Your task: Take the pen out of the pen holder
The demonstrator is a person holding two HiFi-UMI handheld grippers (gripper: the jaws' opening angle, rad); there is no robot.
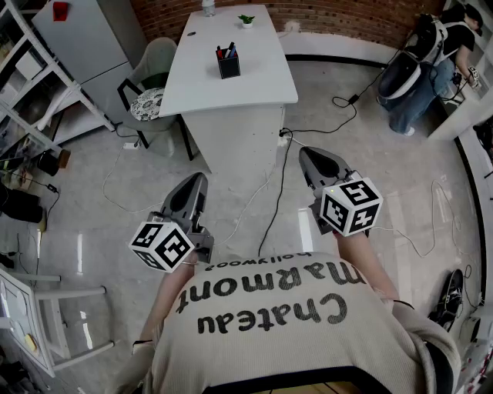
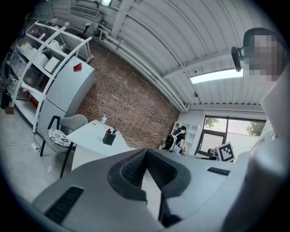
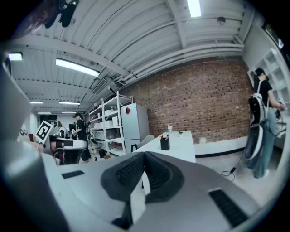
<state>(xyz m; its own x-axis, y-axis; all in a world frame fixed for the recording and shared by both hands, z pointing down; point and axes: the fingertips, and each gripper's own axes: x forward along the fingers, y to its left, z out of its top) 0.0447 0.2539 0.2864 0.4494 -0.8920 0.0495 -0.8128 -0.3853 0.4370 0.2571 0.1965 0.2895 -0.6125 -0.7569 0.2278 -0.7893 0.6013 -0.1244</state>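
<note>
A black pen holder (image 1: 228, 64) with several red and blue pens (image 1: 230, 51) stands on the far half of a white table (image 1: 254, 85). It is small and distant in the left gripper view (image 2: 108, 137) and the right gripper view (image 3: 165, 144). My left gripper (image 1: 199, 179) and right gripper (image 1: 311, 154) hang over the floor, well short of the table's near end, both pointing toward it. In each gripper's own view the left gripper (image 2: 146, 152) and right gripper (image 3: 144, 155) have their jaws closed together, shut, with nothing between them.
A grey chair (image 1: 154, 73) stands at the table's left side. Cables (image 1: 281, 177) trail across the floor ahead. White shelves (image 1: 31, 85) and a tall cabinet (image 1: 85, 31) line the left. A person (image 1: 431, 54) bends at the back right. A small plant (image 1: 246, 21) sits at the table's far end.
</note>
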